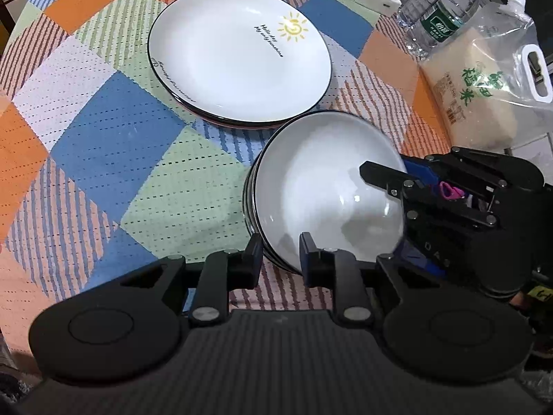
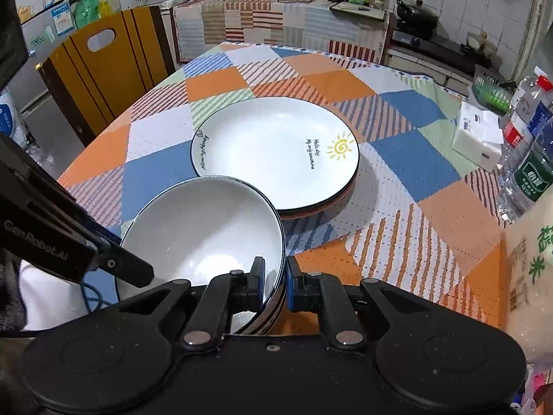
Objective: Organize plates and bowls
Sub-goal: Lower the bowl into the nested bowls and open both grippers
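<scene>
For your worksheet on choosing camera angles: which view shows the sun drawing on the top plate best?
The left wrist view: the sun drawing on the top plate appears larger there, seen more from above. The right wrist view also shows the sun drawing unobstructed, but smaller and at a flatter angle, behind the bowl stack.

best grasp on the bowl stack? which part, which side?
The rim, pinched across the wall from opposite edges. The bowl stack is tilted, its thin rims exposed at the sides. The right tongs straddle the near rim, one finger inside, one outside; the left tongs straddle the opposite edge. Nested bowls offer no other narrow feature to hold; the plate stack sits behind.
</scene>
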Available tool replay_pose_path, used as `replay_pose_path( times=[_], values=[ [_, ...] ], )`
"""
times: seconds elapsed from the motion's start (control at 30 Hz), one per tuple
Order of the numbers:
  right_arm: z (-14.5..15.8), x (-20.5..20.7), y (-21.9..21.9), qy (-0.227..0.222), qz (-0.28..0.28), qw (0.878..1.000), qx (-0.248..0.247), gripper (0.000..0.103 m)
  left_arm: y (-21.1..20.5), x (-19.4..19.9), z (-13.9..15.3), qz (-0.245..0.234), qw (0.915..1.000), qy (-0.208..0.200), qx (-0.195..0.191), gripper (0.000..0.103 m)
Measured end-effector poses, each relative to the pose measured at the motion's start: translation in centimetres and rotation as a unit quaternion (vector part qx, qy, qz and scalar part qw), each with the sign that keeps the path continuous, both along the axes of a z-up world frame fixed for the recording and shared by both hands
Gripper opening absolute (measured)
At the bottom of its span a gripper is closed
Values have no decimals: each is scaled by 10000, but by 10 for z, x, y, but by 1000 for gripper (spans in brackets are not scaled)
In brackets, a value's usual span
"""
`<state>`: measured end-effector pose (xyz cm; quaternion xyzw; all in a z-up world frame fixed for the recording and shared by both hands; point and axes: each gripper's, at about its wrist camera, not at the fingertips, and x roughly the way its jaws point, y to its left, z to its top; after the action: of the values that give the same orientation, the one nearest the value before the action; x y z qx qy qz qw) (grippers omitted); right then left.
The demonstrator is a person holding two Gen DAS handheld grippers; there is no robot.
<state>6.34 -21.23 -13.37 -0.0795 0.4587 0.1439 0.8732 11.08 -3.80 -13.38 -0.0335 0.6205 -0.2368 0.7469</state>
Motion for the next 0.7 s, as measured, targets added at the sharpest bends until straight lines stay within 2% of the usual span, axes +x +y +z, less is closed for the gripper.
replay_pose_path(
  times=[0.13, 0.43, 0.53, 0.7],
  values=[
    [-3, -1, 2, -22, 11, 10000, -51, 16, 2, 1, -1, 1, 10000, 6, -55, 20],
    [17, -7, -13, 29, 50, 9991, 427, 18, 5, -7, 7, -72, 9998, -85, -134, 21],
    [28, -14, -16, -13, 179, 9986, 494, 24, 7, -10, 13, -81, 9997, -118, -196, 25],
    [40, -26, -19, -4, 380, 9979, 517, 41, 11, -16, 28, -110, 9990, -280, -335, 29]
  ],
)
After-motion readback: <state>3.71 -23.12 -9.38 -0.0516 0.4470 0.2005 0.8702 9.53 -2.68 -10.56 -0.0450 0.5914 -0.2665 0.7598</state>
